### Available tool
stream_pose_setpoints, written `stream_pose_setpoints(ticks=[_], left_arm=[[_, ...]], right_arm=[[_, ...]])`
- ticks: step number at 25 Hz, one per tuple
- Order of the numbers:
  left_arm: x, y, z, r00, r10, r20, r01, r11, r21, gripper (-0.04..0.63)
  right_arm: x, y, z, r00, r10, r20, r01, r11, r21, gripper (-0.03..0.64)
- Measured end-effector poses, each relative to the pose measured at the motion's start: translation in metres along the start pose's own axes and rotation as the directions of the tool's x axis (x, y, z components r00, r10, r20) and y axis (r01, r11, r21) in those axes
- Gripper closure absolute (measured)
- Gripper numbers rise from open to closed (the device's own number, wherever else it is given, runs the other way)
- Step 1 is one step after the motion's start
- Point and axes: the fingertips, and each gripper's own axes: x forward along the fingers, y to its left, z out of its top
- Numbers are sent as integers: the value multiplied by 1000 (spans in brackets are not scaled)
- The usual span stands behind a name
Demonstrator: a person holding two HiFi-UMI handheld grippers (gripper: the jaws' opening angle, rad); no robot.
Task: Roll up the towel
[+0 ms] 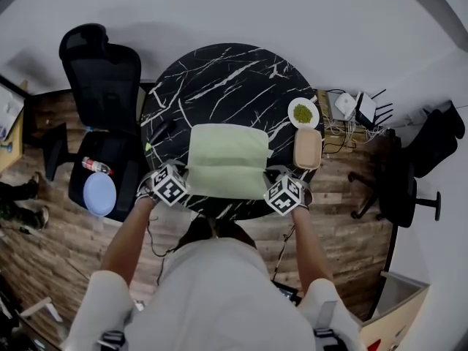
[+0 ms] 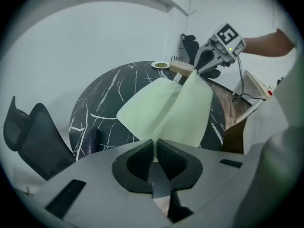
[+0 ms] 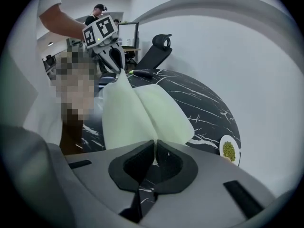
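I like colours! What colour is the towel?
The towel is pale green, clearest in the head view.

Pale short-sleeved shirt (image 1: 219,284); grey left gripper (image 2: 155,149) and right gripper (image 3: 155,152) with black ribbed pads (image 2: 138,160); on each a cube (image 1: 285,194) of black-and-white square markers; thin dark cables (image 1: 284,248) hanging beneath.

Colours noted: the towel (image 1: 227,159) is pale green, plain, no print. The table (image 1: 219,72) is black marble with thin white veins. The left gripper (image 2: 155,152) and right gripper (image 3: 155,152) have grey shells and black pads, each with a white cube bearing black square markers. The plate (image 1: 303,112) is white under a green heap (olive-toned). The box (image 1: 308,149) is tan, the office chair (image 1: 102,72) black, the disc (image 1: 99,194) light blue, and the floor (image 1: 44,218) brown wood planks.
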Motion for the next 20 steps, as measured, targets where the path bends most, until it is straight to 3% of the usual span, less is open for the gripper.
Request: stream_pose_setpoints(ticks=[3, 8, 11, 13, 15, 18, 20], left_arm=[[13, 10, 3, 998, 63, -7, -63, 997, -43, 566], [16, 11, 3, 994, 109, 19, -107, 991, -80, 432], [12, 7, -3, 994, 108, 33, -105, 992, -73, 411], [8, -7, -8, 996, 87, 35, -86, 996, -36, 411], [8, -30, -14, 998, 49, 32, -50, 998, 48, 411], [15, -62, -27, 1000, 18, -14, -15, 980, 198, 413], [25, -71, -38, 998, 25, -53, -12, 972, 235, 413]], right_arm=[[18, -10, -2, 998, -47, -33, 47, 999, 13, 605], [18, -16, -7, 987, -158, -22, 159, 986, 48, 537], [11, 2, -8, 990, -140, 9, 140, 990, -15, 528], [9, 28, -12, 997, -69, 21, 71, 995, -65, 528], [8, 56, -19, 1000, -6, 19, 8, 992, -123, 528], [12, 90, -31, 999, 51, -1, -50, 979, -199, 528], [19, 102, -41, 997, 73, -26, -77, 969, -235, 525]])
